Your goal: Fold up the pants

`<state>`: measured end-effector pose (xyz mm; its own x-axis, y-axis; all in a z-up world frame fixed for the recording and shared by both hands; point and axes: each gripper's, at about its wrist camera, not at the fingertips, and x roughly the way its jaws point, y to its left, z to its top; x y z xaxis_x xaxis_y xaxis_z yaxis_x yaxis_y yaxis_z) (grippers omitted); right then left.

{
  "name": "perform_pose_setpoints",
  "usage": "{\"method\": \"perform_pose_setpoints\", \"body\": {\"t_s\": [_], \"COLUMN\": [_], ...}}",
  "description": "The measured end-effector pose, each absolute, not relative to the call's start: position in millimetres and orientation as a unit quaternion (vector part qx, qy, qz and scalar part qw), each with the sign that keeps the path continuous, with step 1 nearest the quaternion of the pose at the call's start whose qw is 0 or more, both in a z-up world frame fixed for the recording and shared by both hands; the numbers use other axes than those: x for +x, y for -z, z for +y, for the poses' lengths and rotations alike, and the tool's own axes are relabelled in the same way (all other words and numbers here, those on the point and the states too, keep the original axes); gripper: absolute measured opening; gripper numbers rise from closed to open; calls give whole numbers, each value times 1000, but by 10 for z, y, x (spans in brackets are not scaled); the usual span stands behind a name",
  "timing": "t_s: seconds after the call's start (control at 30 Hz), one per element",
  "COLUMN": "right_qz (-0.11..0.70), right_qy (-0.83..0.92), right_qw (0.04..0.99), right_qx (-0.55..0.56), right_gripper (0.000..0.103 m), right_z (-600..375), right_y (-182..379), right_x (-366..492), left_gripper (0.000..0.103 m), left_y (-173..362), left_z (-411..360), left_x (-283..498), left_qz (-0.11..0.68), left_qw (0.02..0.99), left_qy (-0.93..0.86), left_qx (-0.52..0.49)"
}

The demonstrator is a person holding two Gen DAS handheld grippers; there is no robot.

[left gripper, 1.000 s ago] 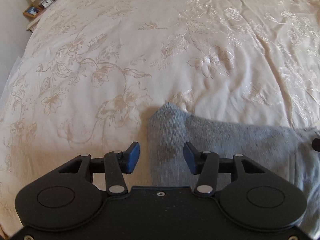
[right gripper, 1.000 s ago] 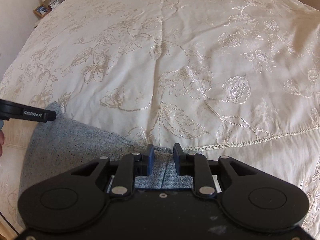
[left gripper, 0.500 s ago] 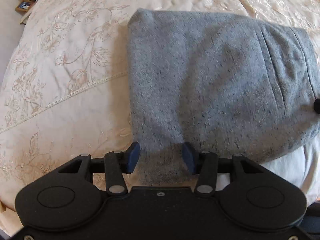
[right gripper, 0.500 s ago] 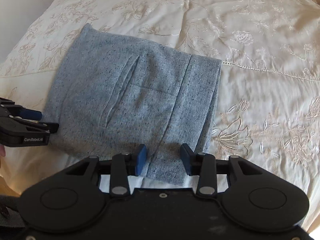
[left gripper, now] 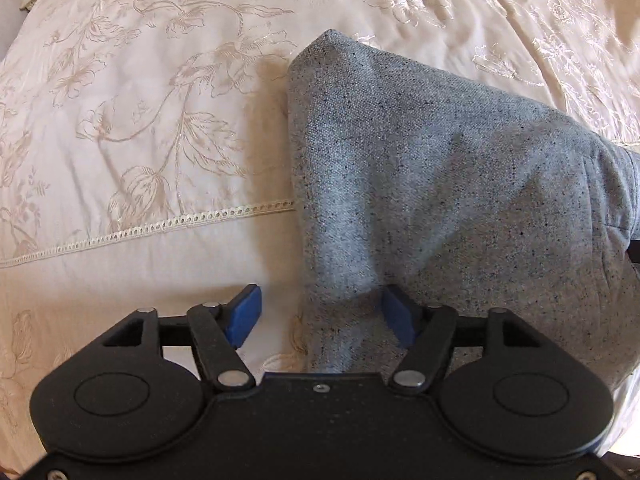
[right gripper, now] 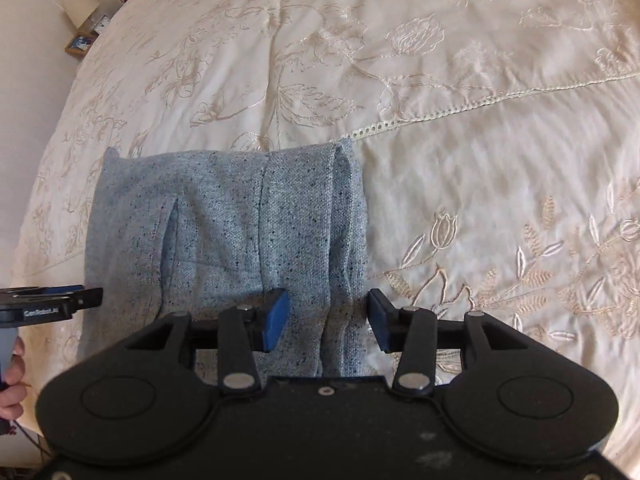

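I am holding my left gripper [left gripper: 322,314] pointed steeply down over the near left corner of the folded grey flecked woven pants [left gripper: 452,184], and its jaws are spreading apart. The blue pads are standing wide; the left one is hovering over bare bedding just beside the cloth edge, while the right one is sitting against a small raised ridge of the fabric, so the corner is lying between them without being squeezed. The pants are stretching ahead and to the right of these tongs, lying flat as a thick folded bundle on the cream bedspread with embroidered flowers and a lace-trimmed seam [left gripper: 152,128].

My right gripper [right gripper: 328,320] is hanging over the near right edge of the same bundle, and its jaws are opening too. The stacked fold edge is running up between the pads; the left pad is resting over the cloth and the right pad is standing just clear of the edge, above the bedspread. Nothing is being pinched there. From this side the pants are reaching ahead and to the left, with a pocket slit showing. Far to the left, the tip of my other tool is poking in at the opposite corner, with part of my hand [right gripper: 12,380] beneath it.
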<state>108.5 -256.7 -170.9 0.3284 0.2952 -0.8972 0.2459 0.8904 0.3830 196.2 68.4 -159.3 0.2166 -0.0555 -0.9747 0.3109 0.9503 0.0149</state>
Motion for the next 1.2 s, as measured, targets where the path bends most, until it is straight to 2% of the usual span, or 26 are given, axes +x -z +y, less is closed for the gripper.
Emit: {"method": "perform_pose_setpoints", "body": {"t_s": [0.3, 0.47, 0.53, 0.6, 0.63, 0.67, 0.73, 0.83, 1.03, 1.13, 1.17, 1.2], "right_qz": [567, 573, 572, 569, 567, 564, 554, 538, 502, 492, 487, 482], "right_qy": [-46, -30, -23, -17, -16, -16, -7, -3, -43, -72, -82, -91], "right_qw": [773, 770, 771, 772, 772, 773, 789, 816, 846, 850, 853, 856], "right_qx": [282, 278, 280, 284, 286, 290, 263, 211, 176, 173, 170, 165], "right_gripper": [52, 54, 54, 50, 42, 34, 24, 21, 20, 20, 20, 21], "right_z": [-2774, -2705, -2678, -2661, -2643, -2622, -2507, -2288, -1974, -1782, -1692, -1617], "right_y": [1859, 1881, 1870, 1857, 1844, 1820, 1681, 1424, 981, 867, 860, 854], "right_x": [1056, 1152, 1164, 1141, 1142, 1141, 1119, 1101, 1175, 1443, 1570, 1712], "left_gripper": [87, 87, 84, 54, 45, 27, 26, 25, 25, 34, 44, 43], "left_y": [1684, 1688, 1703, 1676, 1613, 1548, 1376, 1071, 626, 652, 720, 797], "left_z": [879, 770, 732, 718, 711, 712, 714, 757, 1132, 1372, 1431, 1490], "left_x": [2074, 2222, 2279, 2316, 2322, 2305, 2217, 2038, 2020, 2247, 2341, 2431], "left_qz": [613, 618, 625, 627, 623, 618, 599, 565, 523, 513, 518, 526], "left_qw": [778, 768, 760, 755, 759, 766, 783, 808, 844, 856, 854, 850], "left_qy": [133, 166, 174, 183, 180, 169, 160, 156, 105, 55, 25, -14], "left_qx": [43, -18, -41, -59, -65, -65, -59, -58, -58, -38, -25, -4]}}
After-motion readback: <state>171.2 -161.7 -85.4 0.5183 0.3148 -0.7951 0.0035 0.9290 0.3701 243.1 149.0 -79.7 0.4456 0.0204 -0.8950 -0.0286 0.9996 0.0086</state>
